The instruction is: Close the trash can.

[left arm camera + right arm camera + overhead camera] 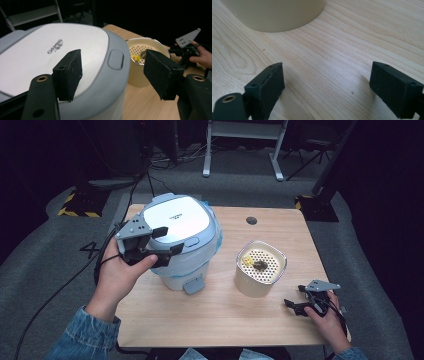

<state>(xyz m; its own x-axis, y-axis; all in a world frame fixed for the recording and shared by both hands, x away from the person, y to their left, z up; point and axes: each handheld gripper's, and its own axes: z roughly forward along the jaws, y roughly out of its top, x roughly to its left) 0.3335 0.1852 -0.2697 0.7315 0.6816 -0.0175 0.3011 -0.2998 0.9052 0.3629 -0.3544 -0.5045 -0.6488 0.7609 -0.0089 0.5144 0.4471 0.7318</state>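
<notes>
A white and pale-blue cooker (pixel 181 222) stands with its lid down on the left half of the wooden table (pixel 220 320). My left gripper (pixel 170 241) hovers open at the cooker's near left side. In the left gripper view its jaws (pixel 113 72) stand wide apart over the lid (pixel 62 50), with nothing pinched. To the right sits a cream pot (pixel 260 267) with a perforated insert that holds a yellow bit and a dark bit. My right gripper (pixel 295 296) rests open near the table's front right corner. Bare wood lies between its fingers (pixel 327 82), and the pot's wall (pixel 277 12) is just ahead.
The cooker's grey latch (pixel 193 286) sticks out toward the front edge. A round cable hole (pixel 251 220) is at the table's back. Cables run over the grey floor at the left, near a stand base with hazard stripes (pixel 80 202). White frame legs (pixel 240 150) stand behind.
</notes>
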